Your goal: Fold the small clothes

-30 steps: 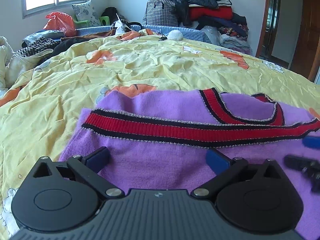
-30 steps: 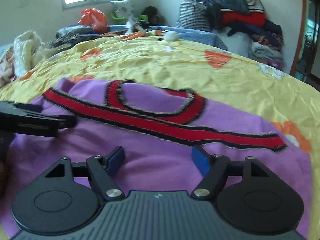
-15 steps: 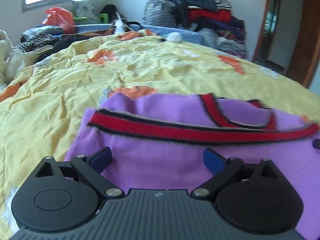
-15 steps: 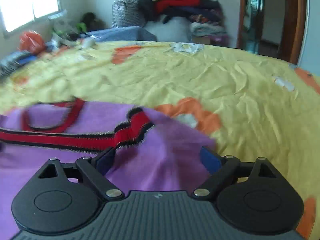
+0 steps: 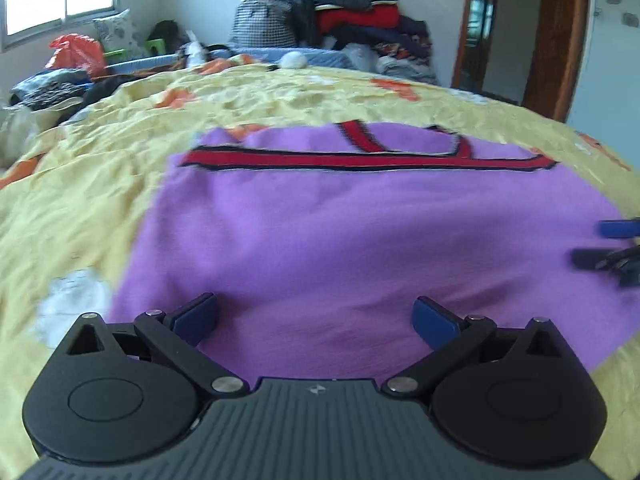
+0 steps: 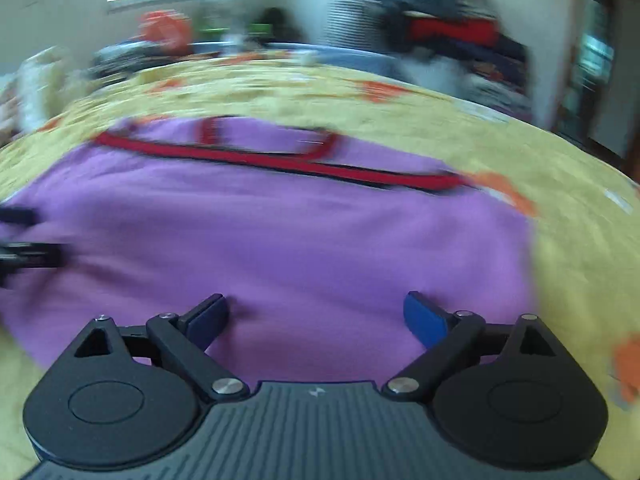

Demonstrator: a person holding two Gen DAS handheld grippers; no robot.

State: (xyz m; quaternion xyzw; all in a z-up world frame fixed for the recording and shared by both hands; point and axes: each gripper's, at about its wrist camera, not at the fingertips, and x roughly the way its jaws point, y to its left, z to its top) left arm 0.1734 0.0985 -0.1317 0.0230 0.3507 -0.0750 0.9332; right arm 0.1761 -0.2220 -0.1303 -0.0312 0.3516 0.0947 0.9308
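A small purple knit garment [image 5: 360, 232] with a red and black striped band [image 5: 360, 162] lies flat on the yellow bedspread [image 5: 100, 184]. It also shows in the right wrist view [image 6: 280, 232], blurred. My left gripper [image 5: 316, 318] is open and empty over the garment's near left part. My right gripper [image 6: 316, 316] is open and empty over its near right part. The right gripper's fingers [image 5: 616, 228] show at the right edge of the left wrist view, and the left gripper's fingers [image 6: 24, 256] show at the left edge of the right wrist view.
A heap of clothes and bags [image 5: 340, 24] stands against the far wall. More clothes and an orange bag [image 5: 74, 54] lie at the far left under the window. A wooden door frame [image 5: 560, 36] is at the right.
Both grippers have pulled back toward the garment's near edge, so more purple cloth lies ahead of them. The right gripper has swung back left from the garment's right corner. Both stay open.
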